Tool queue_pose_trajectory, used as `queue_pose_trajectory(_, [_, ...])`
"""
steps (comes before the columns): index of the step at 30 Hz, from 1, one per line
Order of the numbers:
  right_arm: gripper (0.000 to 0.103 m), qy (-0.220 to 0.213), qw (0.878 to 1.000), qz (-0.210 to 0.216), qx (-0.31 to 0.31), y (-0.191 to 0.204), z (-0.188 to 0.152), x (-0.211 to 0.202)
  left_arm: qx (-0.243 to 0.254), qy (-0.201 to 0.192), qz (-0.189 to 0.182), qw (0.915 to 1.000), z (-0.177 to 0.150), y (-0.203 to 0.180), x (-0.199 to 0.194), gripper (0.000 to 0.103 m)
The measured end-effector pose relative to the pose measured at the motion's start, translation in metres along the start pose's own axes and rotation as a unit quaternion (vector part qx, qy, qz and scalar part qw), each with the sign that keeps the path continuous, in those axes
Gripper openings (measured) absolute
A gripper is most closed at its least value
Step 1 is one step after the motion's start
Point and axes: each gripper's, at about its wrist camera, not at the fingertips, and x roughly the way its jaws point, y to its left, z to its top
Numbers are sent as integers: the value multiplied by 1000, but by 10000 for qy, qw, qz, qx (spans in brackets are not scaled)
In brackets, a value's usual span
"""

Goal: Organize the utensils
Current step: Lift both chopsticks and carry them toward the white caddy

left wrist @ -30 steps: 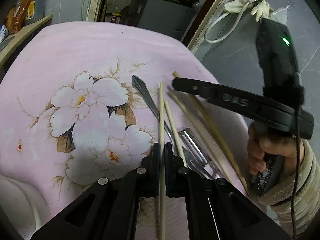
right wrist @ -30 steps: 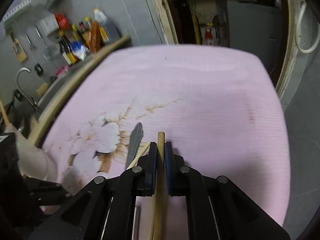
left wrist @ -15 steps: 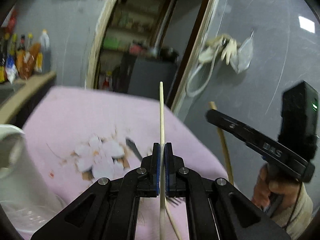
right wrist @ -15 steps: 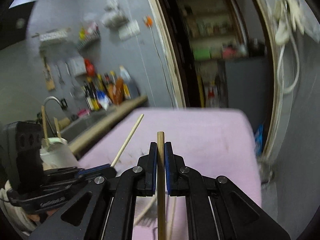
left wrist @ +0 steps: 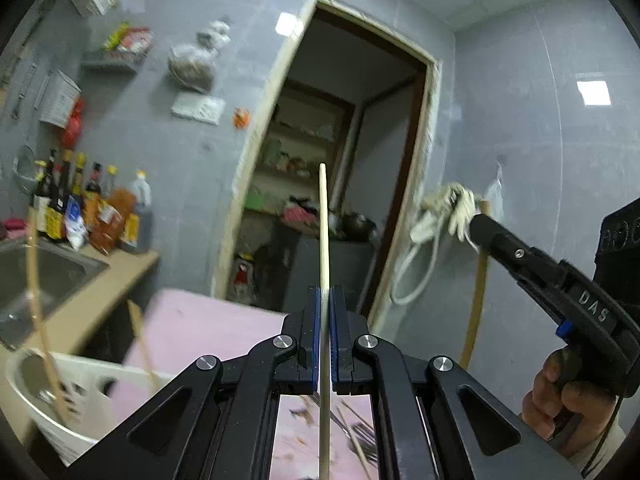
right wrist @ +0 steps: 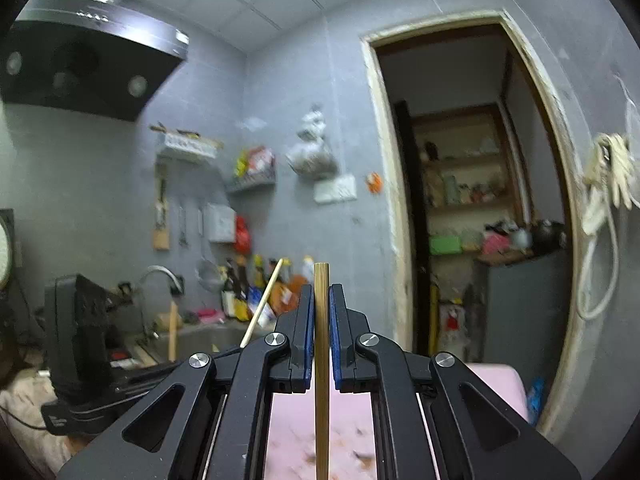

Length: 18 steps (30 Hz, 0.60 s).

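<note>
The left gripper is clamped on a pale, thin wooden chopstick pointing to twelve o'clock. The right gripper is clamped on a darker, square-tipped bamboo chopstick, also upright. A white perforated plastic utensil holder stands at eight o'clock in the left view, on the pink cloth-covered table, with sticks inside.

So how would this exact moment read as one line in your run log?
left gripper: shut on pale chopstick | right gripper: shut on darker chopstick | white holder: lower left
</note>
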Motion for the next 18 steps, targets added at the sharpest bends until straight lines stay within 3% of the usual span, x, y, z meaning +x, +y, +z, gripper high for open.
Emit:
queue_pose_trajectory(9, [5, -885, 9923, 837, 242, 50, 49, 37, -328, -764, 416, 9957, 54, 73, -54, 2])
queue_pose_trajectory(18, [5, -1362, 9852, 984, 332, 84, 36, 76, -1158, -1325, 818, 9810, 58, 152, -73, 2])
